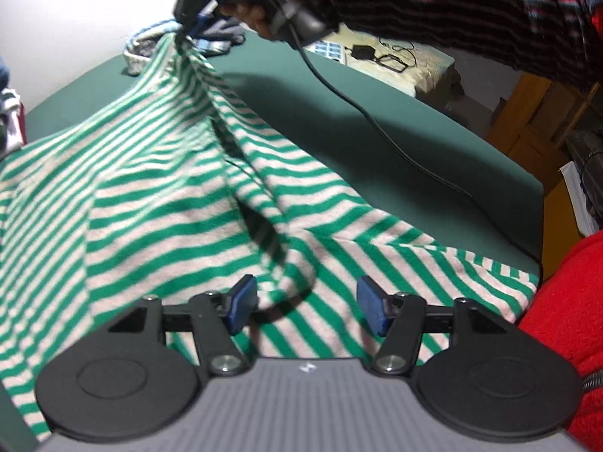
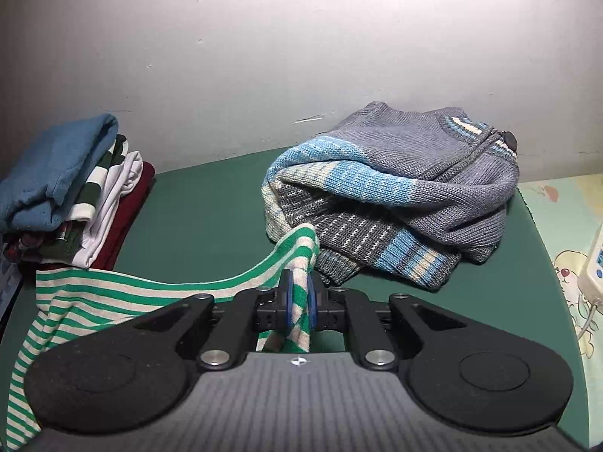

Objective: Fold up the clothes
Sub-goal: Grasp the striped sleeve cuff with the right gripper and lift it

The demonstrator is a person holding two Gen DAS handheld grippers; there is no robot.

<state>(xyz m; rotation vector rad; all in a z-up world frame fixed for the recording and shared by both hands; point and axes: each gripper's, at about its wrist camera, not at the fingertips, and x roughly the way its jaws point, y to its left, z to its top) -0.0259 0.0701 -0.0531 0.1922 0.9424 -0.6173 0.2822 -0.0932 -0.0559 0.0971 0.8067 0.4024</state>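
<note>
Right gripper [image 2: 297,303], item one: we find its blue pads closed tight on a bunched edge of the green-and-cream striped garment [image 2: 113,293], a tuft of cloth standing up past the fingertips and the rest trailing off to its left and down below our view. Seen from the left gripper's camera, that same right gripper [image 1: 188,30] is raised above the table, held in a hand [image 1: 256,3], and the striped garment [image 1: 150,188] hangs from it in a tent shape, its lower part spread over the near edge of the green tabletop [image 1: 377,113]. Left gripper [image 1: 307,305], item two: its jaws stand wide apart with nothing between them, hovering just above a rolled fold of the striped cloth. Ahead of the right gripper and slightly to its right, we record a grey-and-blue knit sweater [image 2: 395,188] lying in a loose heap, not squared off. Ahead and well to its left sits a stack of folded clothes [image 2: 75,188], blue piece on top, white and dark red beneath. Progress, as we judge it: several pieces lie folded in the stack; the striped garment is in hand, lifted and unfolded in shape; the knit sweater looks yet to be folded neatly. Whether the lifted garment is being spread out or brought over into a fold, we cannot tell.
</note>
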